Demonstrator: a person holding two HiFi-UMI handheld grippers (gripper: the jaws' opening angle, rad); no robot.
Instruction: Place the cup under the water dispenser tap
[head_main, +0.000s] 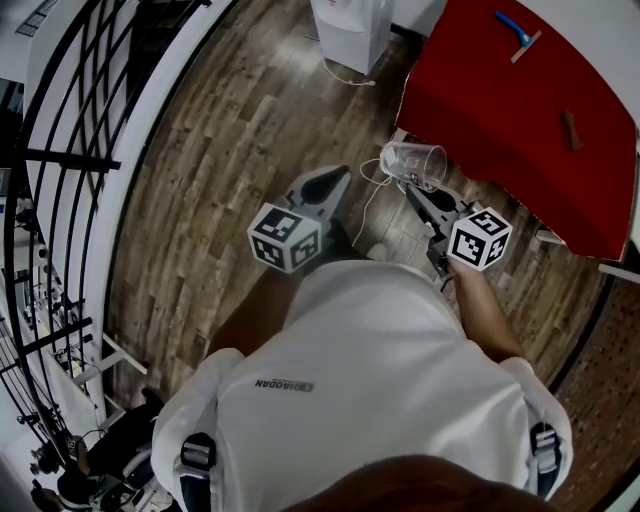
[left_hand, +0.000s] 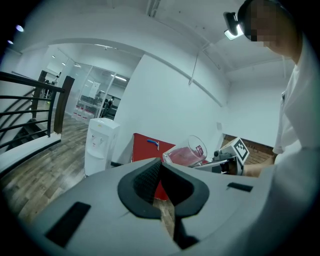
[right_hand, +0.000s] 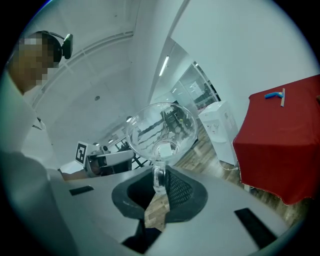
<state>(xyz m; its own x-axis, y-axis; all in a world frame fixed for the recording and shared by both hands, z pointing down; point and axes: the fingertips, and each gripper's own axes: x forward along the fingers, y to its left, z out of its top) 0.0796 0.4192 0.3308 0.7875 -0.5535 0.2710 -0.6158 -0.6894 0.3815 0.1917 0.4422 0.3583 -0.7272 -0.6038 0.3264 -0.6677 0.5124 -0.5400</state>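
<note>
My right claw (right_hand: 159, 176) pinched the clear cup (right_hand: 161, 131) by its handle. It held the cup tipped sideways in the air beside the corner of the red-covered table (head_main: 520, 110), well apart from the water dispenser (head_main: 350, 30). My left claw (left_hand: 160, 167) was pressed together on nothing, above the wooden floor (head_main: 220, 180).

Clear cup (head_main: 413, 164), tilted, apart from dispenser (head_main: 350, 30)

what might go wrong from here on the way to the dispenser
The right gripper pinches the cup by only a thin edge, with the cup tilted on its side, so it may slip or twist out. A white cable lies on the floor by the dispenser, a possible snag or trip.
</note>
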